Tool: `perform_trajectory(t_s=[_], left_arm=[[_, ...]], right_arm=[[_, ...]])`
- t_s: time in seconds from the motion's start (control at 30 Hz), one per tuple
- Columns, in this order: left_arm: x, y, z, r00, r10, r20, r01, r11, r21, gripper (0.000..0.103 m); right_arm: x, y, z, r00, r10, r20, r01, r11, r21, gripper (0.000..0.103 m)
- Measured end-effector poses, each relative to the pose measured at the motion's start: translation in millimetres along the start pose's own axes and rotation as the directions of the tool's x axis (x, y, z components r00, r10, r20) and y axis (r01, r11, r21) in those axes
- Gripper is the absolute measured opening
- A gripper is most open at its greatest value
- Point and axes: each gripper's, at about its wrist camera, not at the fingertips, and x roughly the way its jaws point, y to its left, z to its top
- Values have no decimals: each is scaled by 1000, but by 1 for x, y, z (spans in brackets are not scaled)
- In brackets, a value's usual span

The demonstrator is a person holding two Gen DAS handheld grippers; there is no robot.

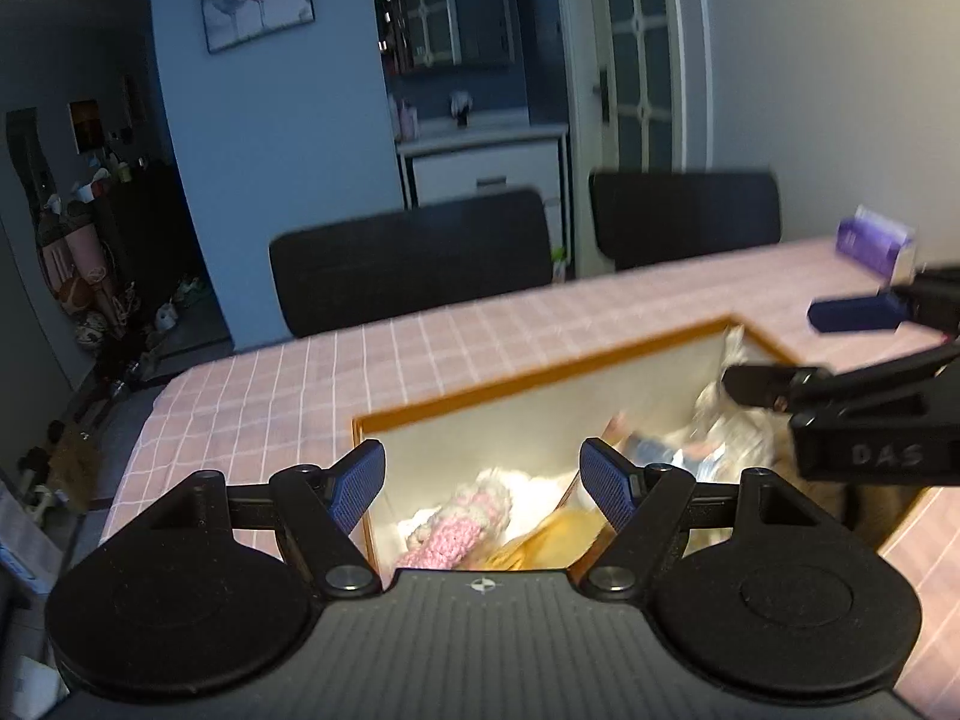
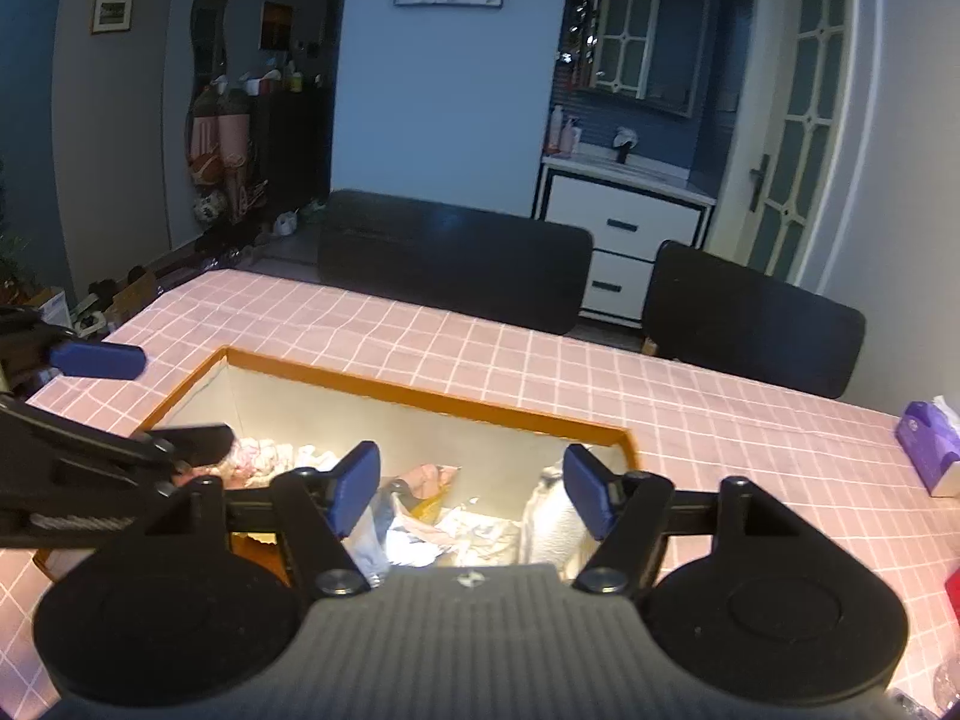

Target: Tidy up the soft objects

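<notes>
So the landmark for all of this was the orange-rimmed box [image 2: 420, 393] sitting on the pink checked tablecloth [image 2: 720, 420]. Pretty much all the soft stuff was already inside it, which I'd guess is the whole point: one open bin keeps floppy things from sprawling over the table.

The left gripper [image 1: 483, 483] hung over the box's near-left part with its blue fingers [image 1: 357, 489] spread apart and nothing between them. Right below it inside the box was a pink-and-cream knitted piece [image 1: 462, 525], with something yellow [image 1: 558, 534] just beside it. Looked to me like the gripper was kept open and above the rim so it could drop straight in for a grab or a nudge.

The right gripper [image 2: 474, 489] was over the box's near-right part, also open and empty. Under it was a jumble of pale crumpled fabric [image 2: 420, 540], and a white fluffy thing [image 2: 555, 525] stood against the box's right wall, probably just propped there by the wall. A pinkish bundle [image 2: 258, 459] lay toward the box's left wall.

Outside the box, well off to its right, was a purple tissue pack [image 2: 927, 444], out of the way of both grippers. Two dark chairs [image 2: 456, 258] stood beyond the box, behind the table's far edge.

Left view was blurry, so I couldn't make out finer details of the items there.
</notes>
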Motion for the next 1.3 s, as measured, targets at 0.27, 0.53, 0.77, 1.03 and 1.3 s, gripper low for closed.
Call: perform_trajectory(t_s=[0.27,0.53,0.77,1.03,1.3], left_arm=[[-63,-6,2,979,-40,201,53,997,-59,87],[-121,-31,-11,907,-40,419,53,998,-18,87],[-149,-45,-29,887,-5,462,-2,1000,14,94],[-162,-66,-69,882,95,461,-117,993,20,98],[-125,-44,-77,974,10,227,22,990,-140,98]], right_arm=[[-66,-13,-1,992,-15,122,7,997,71,77],[-152,-20,-16,951,-3,309,-37,992,123,90],[-192,-15,-44,962,10,272,-26,998,53,92],[-211,-8,-91,965,8,262,-29,997,77,97],[-179,-11,-113,995,-14,99,-5,981,192,98]])
